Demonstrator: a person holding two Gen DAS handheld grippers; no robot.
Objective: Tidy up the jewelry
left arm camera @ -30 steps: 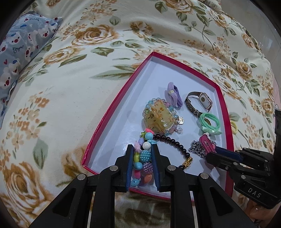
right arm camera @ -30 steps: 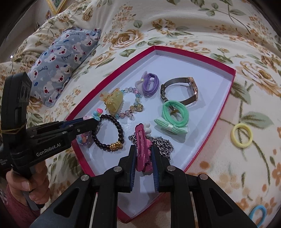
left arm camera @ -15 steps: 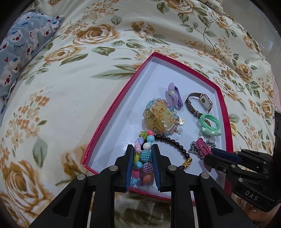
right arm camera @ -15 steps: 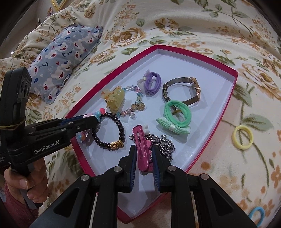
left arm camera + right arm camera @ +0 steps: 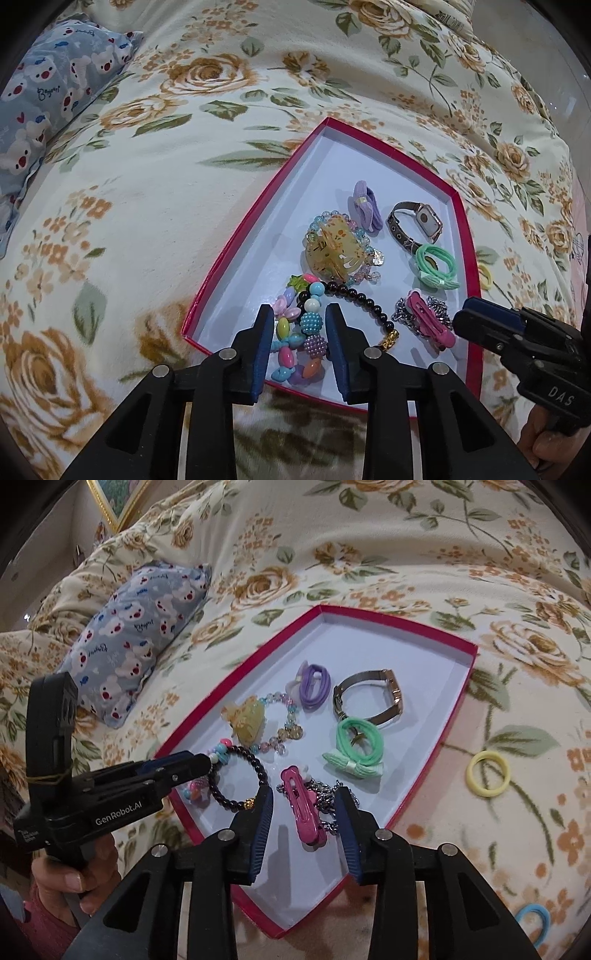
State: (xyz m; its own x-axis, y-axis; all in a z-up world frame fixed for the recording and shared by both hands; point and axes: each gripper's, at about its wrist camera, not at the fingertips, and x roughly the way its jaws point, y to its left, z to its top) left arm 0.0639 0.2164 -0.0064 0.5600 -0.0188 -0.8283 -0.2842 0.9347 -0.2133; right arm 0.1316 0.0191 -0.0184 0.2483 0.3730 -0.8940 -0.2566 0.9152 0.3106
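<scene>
I had brought both pieces into the red box [image 5: 456, 701] on the bed so the loose jewelry sat together. My left gripper [image 5: 300, 338] had just been opening its jaws; the colourful bead bracelet [image 5: 301, 332] lay on the box floor between them, pads slightly clear of it. My right gripper [image 5: 304, 814] had likewise just been opening, jaws parted around the pink hair clip [image 5: 301, 812], which rested on the silver chain [image 5: 328, 797], released. A yellow hair tie [image 5: 487, 773] lay outside, right of my right jaws.

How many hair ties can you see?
4: purple tie and green tie inside the box; yellow tie and blue tie outside on the blanket. Others may be hidden.
</scene>
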